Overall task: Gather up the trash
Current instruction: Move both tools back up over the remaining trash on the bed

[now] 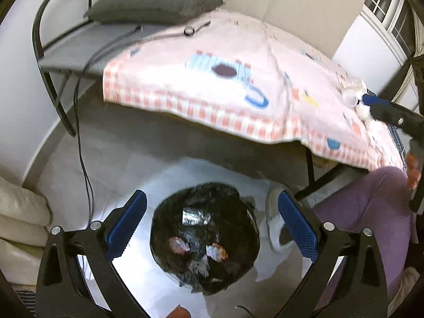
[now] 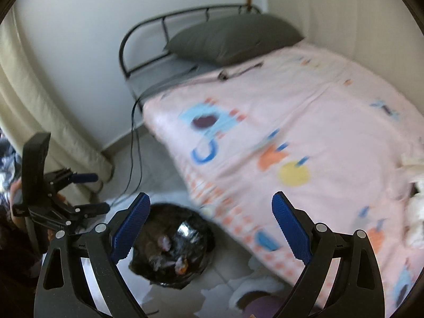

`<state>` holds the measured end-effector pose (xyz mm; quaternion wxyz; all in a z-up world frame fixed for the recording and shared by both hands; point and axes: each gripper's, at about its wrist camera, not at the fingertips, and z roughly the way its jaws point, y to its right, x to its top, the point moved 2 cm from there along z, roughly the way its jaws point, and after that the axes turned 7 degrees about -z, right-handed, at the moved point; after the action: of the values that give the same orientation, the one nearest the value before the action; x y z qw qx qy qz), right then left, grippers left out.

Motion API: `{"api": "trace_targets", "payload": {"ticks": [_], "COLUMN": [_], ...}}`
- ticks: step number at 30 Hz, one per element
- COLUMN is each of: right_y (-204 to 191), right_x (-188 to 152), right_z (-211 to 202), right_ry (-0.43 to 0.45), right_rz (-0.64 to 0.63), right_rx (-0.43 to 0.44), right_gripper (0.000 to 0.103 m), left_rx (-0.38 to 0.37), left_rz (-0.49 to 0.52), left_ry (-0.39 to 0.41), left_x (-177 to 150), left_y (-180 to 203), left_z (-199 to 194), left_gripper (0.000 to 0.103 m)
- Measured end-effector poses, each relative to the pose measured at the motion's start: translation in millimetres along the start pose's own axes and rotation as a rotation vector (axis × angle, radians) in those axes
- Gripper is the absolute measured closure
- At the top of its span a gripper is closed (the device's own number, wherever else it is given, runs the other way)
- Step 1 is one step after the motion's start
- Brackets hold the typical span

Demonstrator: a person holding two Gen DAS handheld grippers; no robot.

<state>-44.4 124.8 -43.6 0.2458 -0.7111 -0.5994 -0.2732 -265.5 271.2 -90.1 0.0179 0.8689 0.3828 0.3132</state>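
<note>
A bin lined with a black bag (image 1: 204, 241) stands on the floor beside the bed and holds wrappers and crumpled paper; it also shows in the right wrist view (image 2: 172, 249). My left gripper (image 1: 212, 225) is open and empty, hovering above the bin. My right gripper (image 2: 209, 228) is open and empty over the bed's edge; it shows in the left wrist view (image 1: 371, 100) next to crumpled white tissues (image 1: 353, 90). The tissues lie on the pink blanket (image 2: 291, 111) at the far right of the right wrist view (image 2: 416, 185). The left gripper shows there too (image 2: 90, 190).
A grey pillow (image 1: 156, 0) lies at the head of the metal-framed bed. A black cable (image 1: 82, 143) hangs from the bed to the floor. A rolled beige mattress (image 2: 53, 111) leans on the wall. The person's purple-clad leg (image 1: 371, 212) and a white shoe (image 1: 275, 228) are beside the bin.
</note>
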Motion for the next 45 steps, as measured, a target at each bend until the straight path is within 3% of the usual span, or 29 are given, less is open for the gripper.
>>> {"api": "trace_targets", "payload": {"ticks": [12, 22, 34, 45], "right_y": [111, 212, 308, 377], "right_x": [-1, -52, -128, -185], "right_z": [-92, -155, -177, -150], "right_ry": [0.102, 0.134, 0.108, 0.022], "right_rz": [0.096, 0.228, 0.353, 0.442], "right_rx": [-0.162, -0.284, -0.367, -0.387], "right_gripper": [0.014, 0.014, 0.014, 0.014], "left_rx": [-0.033, -0.103, -0.2, -0.264], "left_rz": [0.096, 0.187, 0.32, 0.473], "left_ry": [0.077, 0.111, 0.061, -0.054], "left_x": [51, 81, 91, 75], "left_y": [65, 147, 266, 353], "left_z": [-5, 13, 57, 106], "left_gripper": [0.006, 0.006, 0.006, 0.006]}}
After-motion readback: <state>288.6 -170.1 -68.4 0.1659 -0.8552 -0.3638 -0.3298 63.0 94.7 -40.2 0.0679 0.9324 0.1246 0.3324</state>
